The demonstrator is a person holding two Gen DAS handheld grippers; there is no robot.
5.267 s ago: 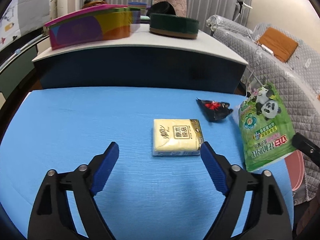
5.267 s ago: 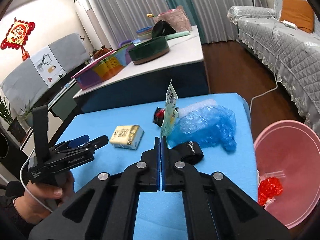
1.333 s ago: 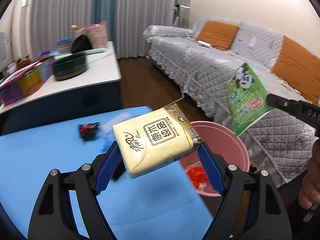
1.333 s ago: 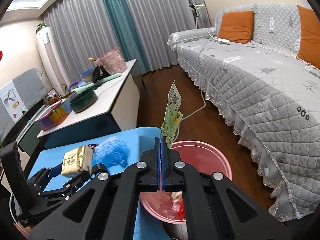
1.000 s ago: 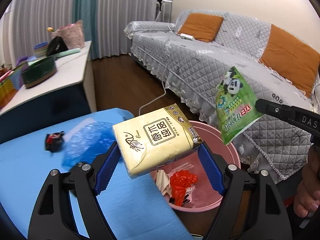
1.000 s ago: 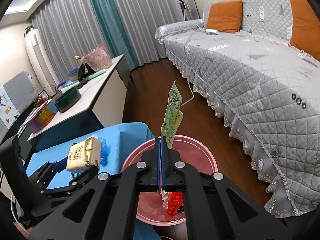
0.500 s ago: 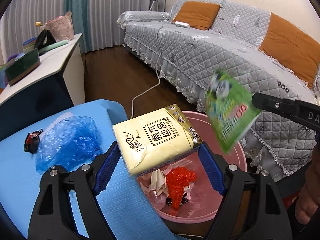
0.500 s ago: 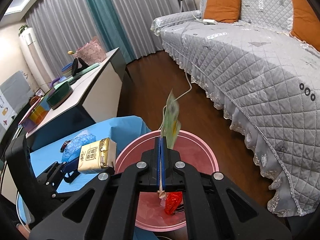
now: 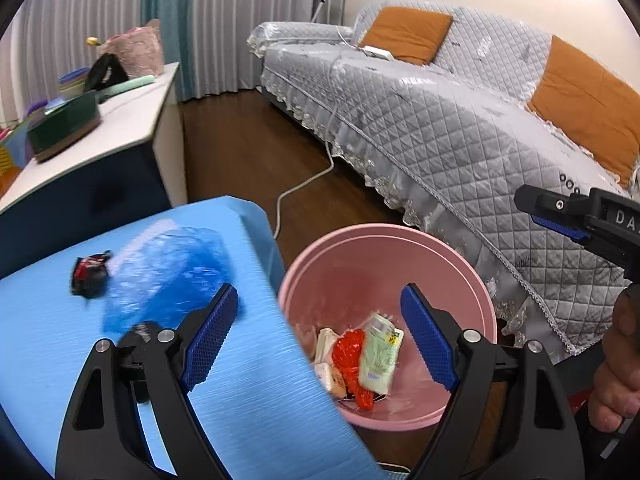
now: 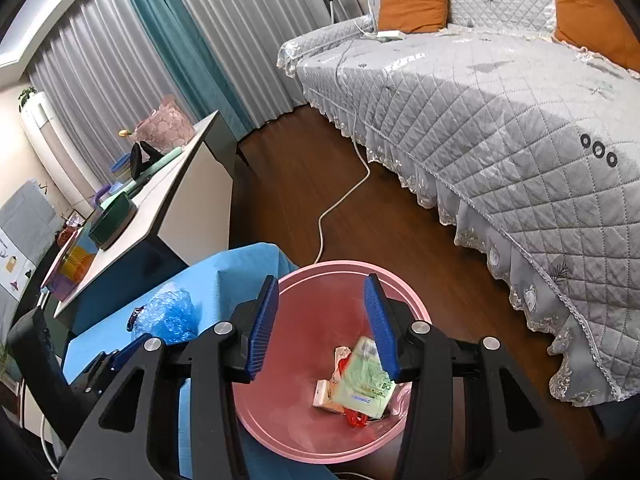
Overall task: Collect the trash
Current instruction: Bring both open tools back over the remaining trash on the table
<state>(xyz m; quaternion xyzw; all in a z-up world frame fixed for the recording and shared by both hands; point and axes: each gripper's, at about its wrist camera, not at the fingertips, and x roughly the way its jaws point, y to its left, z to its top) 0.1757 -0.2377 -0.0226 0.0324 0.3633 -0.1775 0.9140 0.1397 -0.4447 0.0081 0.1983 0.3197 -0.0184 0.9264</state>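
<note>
A pink bin (image 9: 460,272) stands on the floor beside the blue table (image 9: 248,392). Inside it lie a green panda pouch (image 9: 380,356), red crumpled plastic (image 9: 352,360) and pale wrappers. My left gripper (image 9: 316,332) is open and empty above the table's edge and the bin. My right gripper (image 10: 324,320) is open and empty over the bin (image 10: 304,400), with the green pouch (image 10: 364,384) below it. On the table lie a blue plastic bag (image 9: 168,268), a black and red wrapper (image 9: 90,272) and a small black item (image 9: 140,330).
A grey quilted sofa (image 9: 460,128) with orange cushions runs along the right. A white cable (image 9: 304,184) crosses the wooden floor. A white-topped cabinet (image 9: 88,140) with boxes and bowls stands behind the table. My right gripper also shows at the right in the left wrist view (image 9: 560,216).
Both grippers have opened. The yellow tissue pack has left my left gripper and the green pouch has left my right gripper; the pouch now lies in the bin.
</note>
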